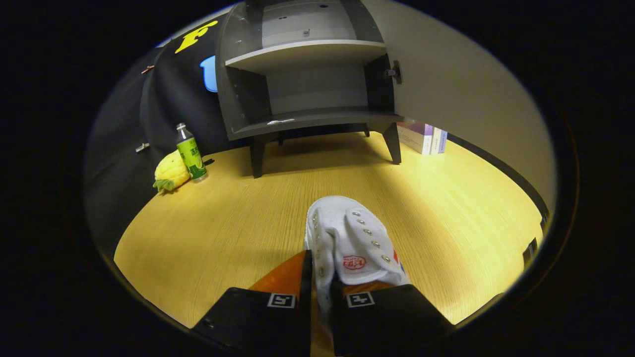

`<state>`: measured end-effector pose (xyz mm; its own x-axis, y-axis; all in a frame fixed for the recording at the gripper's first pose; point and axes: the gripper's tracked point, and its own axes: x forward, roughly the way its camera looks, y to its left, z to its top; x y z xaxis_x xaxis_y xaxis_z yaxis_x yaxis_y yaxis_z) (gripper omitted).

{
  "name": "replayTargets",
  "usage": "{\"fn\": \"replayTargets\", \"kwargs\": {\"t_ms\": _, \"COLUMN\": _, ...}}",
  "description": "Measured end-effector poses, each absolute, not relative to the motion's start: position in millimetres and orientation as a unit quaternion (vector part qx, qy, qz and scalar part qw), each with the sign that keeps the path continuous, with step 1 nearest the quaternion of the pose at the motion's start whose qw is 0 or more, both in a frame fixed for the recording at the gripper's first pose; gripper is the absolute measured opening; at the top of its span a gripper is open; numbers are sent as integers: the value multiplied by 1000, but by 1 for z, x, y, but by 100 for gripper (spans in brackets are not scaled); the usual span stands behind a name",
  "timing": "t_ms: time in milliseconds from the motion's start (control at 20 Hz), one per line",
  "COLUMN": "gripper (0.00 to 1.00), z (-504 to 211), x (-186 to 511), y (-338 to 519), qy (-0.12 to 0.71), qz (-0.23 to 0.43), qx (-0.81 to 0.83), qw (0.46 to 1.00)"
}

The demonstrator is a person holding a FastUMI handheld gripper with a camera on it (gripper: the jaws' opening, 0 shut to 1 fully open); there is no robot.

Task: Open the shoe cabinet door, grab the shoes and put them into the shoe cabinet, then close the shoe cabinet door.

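One white shoe pinched between two fingers, one open cabinet beyond.

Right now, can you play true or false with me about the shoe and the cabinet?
1. The hand-held gripper has its fingers pinched on the white shoe. True.
2. The shoe cabinet has its door shut. False: the door is swung open and the shelves show.
3. The shoe is already on a shelf. False: it is out over the wooden floor, with the cabinet beyond it.
4. A green bottle stands next to a yellow pineapple toy. True.
5. Some books sit by the cabinet's leg. True.
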<state>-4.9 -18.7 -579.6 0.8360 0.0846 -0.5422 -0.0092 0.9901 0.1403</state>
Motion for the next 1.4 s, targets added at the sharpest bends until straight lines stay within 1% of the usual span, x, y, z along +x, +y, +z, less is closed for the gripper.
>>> {"fn": "replayTargets", "kwargs": {"t_ms": 50, "gripper": 9, "z": -579, "x": 1, "y": -16, "qy": 284, "qz": 27, "qx": 59, "qw": 957}}
{"fn": "replayTargets", "kwargs": {"t_ms": 100, "gripper": 9, "z": -573, "x": -3, "y": -17, "qy": 288, "qz": 33, "qx": 50, "qw": 956}}
{"fn": "replayTargets", "kwargs": {"t_ms": 150, "gripper": 7, "z": -568, "x": -1, "y": -19, "qy": 285, "qz": 33, "qx": 47, "qw": 957}}
{"fn": "replayTargets", "kwargs": {"t_ms": 250, "gripper": 6, "z": -558, "x": 4, "y": -23, "qy": 287, "qz": 30, "qx": 55, "qw": 956}}
{"fn": "replayTargets", "kwargs": {"t_ms": 400, "gripper": 6, "z": -523, "x": 10, "y": -33, "qy": 272, "qz": 25, "qx": 53, "qw": 960}}
{"fn": "replayTargets", "kwargs": {"t_ms": 850, "gripper": 6, "z": -366, "x": 34, "y": -28, "qy": 233, "qz": 43, "qx": 36, "qw": 971}}
{"fn": "replayTargets", "kwargs": {"t_ms": 1150, "gripper": 6, "z": -254, "x": 78, "y": -18, "qy": 178, "qz": 45, "qx": 36, "qw": 982}}
{"fn": "replayTargets", "kwargs": {"t_ms": 1400, "gripper": 6, "z": -198, "x": 133, "y": -12, "qy": 155, "qz": 43, "qx": 40, "qw": 986}}
